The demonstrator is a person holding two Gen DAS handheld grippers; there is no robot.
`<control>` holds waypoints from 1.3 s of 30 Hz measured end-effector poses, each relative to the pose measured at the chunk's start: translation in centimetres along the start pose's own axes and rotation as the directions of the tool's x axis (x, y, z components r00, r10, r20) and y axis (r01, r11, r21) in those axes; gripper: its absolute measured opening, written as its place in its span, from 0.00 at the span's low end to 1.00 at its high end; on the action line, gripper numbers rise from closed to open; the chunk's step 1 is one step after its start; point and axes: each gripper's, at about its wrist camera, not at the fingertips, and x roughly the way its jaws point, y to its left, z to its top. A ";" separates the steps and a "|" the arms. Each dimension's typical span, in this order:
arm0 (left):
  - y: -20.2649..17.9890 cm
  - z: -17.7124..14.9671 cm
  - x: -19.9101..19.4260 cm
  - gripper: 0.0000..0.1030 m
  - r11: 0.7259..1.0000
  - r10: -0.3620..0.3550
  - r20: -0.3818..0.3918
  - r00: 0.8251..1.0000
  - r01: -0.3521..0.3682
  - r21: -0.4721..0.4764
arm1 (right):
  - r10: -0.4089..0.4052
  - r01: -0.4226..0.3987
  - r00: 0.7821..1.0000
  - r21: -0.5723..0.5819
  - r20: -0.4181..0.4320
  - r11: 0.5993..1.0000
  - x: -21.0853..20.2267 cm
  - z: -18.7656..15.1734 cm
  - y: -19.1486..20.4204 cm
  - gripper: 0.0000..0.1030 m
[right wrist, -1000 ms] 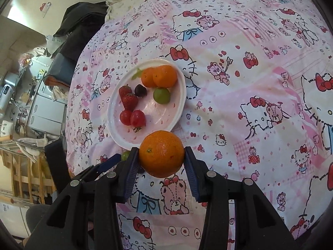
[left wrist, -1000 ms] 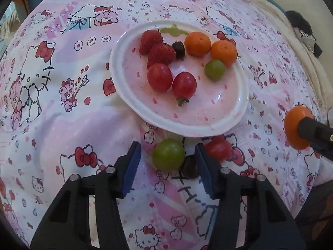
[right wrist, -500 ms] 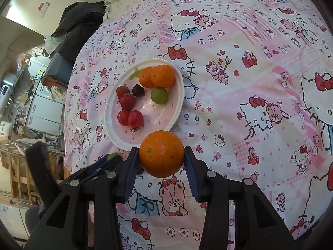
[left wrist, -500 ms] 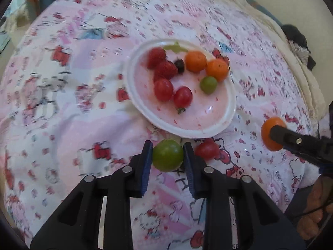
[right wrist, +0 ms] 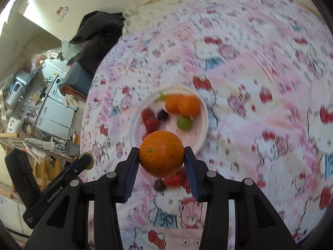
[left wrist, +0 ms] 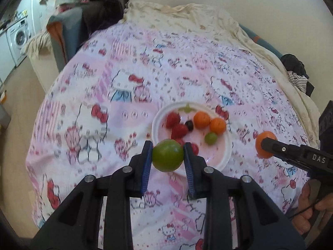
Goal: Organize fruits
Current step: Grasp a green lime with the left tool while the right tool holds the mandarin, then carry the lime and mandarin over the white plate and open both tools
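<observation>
left claw (left wrist: 167, 155) tight on green tomato (left wrist: 167, 155), right claw (right wrist: 161, 156) on orange (right wrist: 161, 153)

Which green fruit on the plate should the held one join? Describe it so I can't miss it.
On the pink cartoon-print bedspread sits a white plate. On its right side, just below the two oranges, lies a small green fruit. It is the only green fruit there; the others are red, orange or dark.

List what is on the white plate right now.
On the white plate: two strawberries, a dark grape, two oranges, a green grape. The held green tomato covers most of the red tomatoes behind it.
</observation>
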 end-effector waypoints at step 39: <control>-3.9 2.6 12.7 0.26 0.986 0.037 -0.117 0.992 -0.017 0.168 | -0.064 0.088 0.972 0.097 -0.228 0.991 10.5 3.2 -5.1 0.44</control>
